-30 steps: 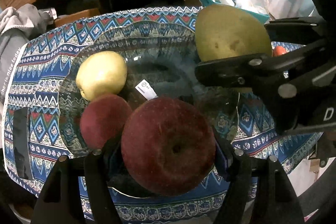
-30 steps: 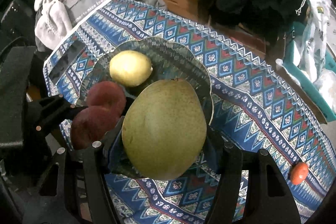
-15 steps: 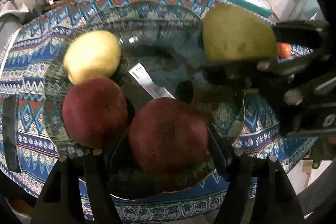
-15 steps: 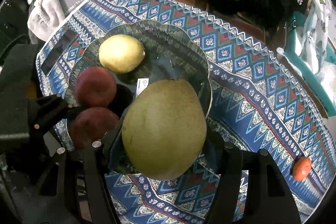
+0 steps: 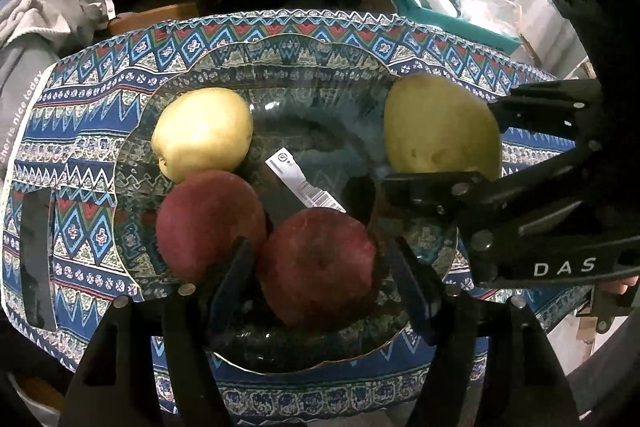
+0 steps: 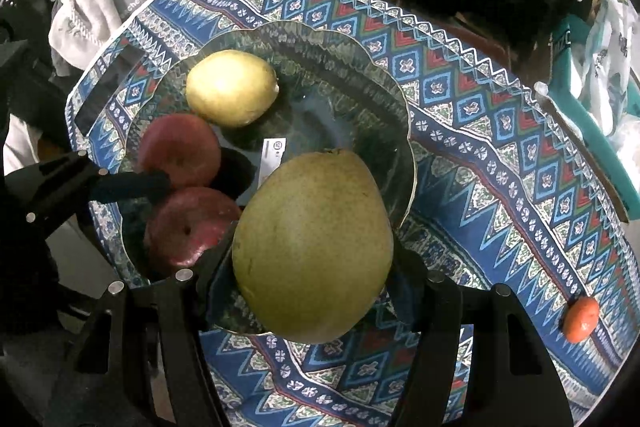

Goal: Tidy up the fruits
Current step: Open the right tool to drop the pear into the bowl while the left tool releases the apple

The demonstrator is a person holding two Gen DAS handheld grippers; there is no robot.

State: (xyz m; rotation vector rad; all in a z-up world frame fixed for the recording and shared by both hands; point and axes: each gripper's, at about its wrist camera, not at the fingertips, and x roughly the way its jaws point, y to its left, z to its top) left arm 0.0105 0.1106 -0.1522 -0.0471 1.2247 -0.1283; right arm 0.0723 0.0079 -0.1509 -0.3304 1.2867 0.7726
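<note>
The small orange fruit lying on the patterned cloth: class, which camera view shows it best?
The right wrist view. There the small orange fruit lies in plain sight on the patterned cloth, apart from the glass dish, near the picture's lower right edge. The left wrist view shows nothing of it; the right gripper blocks that side.

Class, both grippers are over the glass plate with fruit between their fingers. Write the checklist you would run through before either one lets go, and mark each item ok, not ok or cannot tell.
1. Left gripper holds the red apple between its fingers: ok.
2. That apple already rests on the glass plate: cannot tell.
3. Right gripper grips the big green fruit: ok.
4. Bare plate below the green fruit, clear of the yellow fruit and second red apple: ok.
5. All fruit gathered: not ok; a small orange fruit lies on the tablecloth.
</note>
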